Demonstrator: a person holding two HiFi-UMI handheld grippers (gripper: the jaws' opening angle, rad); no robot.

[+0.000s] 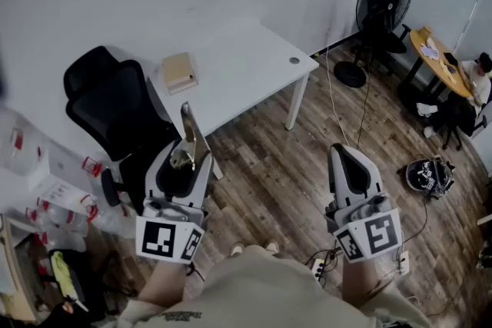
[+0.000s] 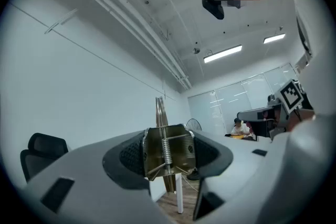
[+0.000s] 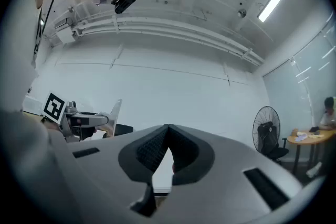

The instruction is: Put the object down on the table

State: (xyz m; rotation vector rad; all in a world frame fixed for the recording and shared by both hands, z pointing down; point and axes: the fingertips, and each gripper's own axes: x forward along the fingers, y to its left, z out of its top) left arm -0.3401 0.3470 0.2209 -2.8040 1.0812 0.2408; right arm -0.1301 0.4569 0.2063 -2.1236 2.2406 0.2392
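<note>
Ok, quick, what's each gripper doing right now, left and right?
Left gripper: closed on a brass-coloured metal spring clamp.
Right gripper: closed, holding nothing.

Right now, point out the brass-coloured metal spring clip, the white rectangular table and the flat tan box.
metal spring clip [image 1: 189, 133], head view, upright blade
white table [image 1: 238, 77], head view, bare top
tan box [image 1: 179, 72], head view, lid

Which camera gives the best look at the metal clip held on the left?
The left gripper view: the metal clip sits close and centred, its spring and plates plain, pinched in the left tongs. The head view shows it small, from above. The right gripper view catches only its long end, at left.
</note>
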